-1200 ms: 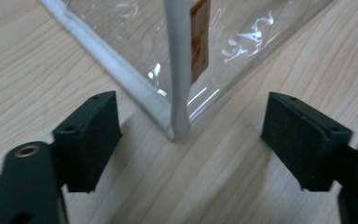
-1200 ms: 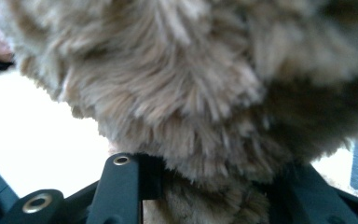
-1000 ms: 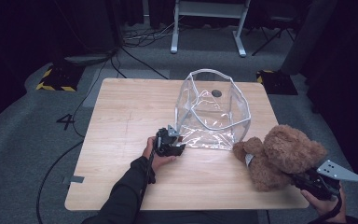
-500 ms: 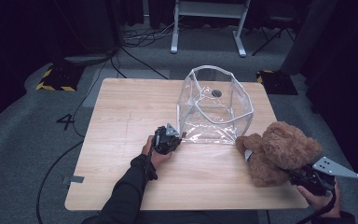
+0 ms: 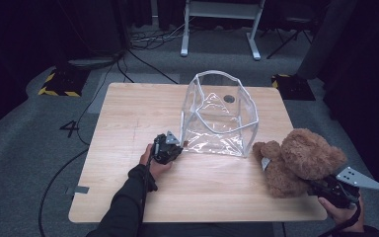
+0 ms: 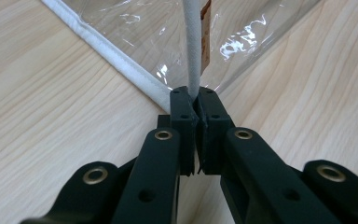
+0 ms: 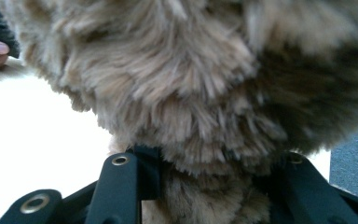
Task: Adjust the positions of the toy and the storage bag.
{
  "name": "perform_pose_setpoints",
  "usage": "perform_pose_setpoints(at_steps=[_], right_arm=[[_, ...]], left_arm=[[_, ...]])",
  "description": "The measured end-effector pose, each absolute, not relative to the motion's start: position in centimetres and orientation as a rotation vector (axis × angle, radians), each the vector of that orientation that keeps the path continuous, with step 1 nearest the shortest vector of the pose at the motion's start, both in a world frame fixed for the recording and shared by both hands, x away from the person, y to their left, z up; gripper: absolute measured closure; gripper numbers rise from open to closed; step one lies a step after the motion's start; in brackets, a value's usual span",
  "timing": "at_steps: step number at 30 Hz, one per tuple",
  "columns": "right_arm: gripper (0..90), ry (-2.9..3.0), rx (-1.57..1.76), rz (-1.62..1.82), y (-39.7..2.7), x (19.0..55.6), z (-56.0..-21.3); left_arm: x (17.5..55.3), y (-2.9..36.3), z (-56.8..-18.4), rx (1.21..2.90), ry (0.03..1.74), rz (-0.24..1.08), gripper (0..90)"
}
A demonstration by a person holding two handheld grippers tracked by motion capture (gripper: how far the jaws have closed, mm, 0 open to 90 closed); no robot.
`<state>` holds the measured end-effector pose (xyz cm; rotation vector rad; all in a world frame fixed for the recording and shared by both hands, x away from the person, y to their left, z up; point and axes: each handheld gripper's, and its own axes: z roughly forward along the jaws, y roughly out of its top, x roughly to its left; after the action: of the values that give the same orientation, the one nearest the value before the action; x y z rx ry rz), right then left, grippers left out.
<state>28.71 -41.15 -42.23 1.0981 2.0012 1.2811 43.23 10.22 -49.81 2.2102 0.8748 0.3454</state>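
Left gripper (image 6: 196, 109) just clamped shut on white corner piping of clear plastic bag (image 5: 219, 116) mid-worktop (image 5: 128, 106), right gripper (image 7: 205, 186) pinching fluffy brown teddy bear (image 5: 301, 160) at right edge; next, lift bear into held-open bag.

Bag (image 5: 219, 118) left of bear (image 5: 301, 160), on table (image 5: 128, 113)

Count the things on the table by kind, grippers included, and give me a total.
Clear plastic bag: 1
Brown teddy bear: 1
Grippers: 2, the left gripper shut on the bag's white edge, the right gripper shut on the bear
Total: 4
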Motion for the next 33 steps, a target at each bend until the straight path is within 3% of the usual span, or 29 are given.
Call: perform_pose_setpoints(at_steps=[10,26,31,33], right_arm=[[60.3,1.994,1.082,1.260,-39.7,30.5,-42.0],[59.1,2.000,1.120,1.269,-38.3,35.2,-41.9],[54.3,2.037,1.103,1.265,-38.2,35.7,-41.9],[53.1,2.038,1.108,1.267,-38.2,35.8,-41.9]], left_arm=[[40.7,14.1,-49.7,2.220,0.887,0.324,86.5],[37.0,17.0,-49.9,2.197,0.901,0.300,85.8],[36.5,16.7,-50.1,2.225,0.898,0.335,67.9],[36.5,16.6,-50.0,2.220,0.895,0.331,66.0]])
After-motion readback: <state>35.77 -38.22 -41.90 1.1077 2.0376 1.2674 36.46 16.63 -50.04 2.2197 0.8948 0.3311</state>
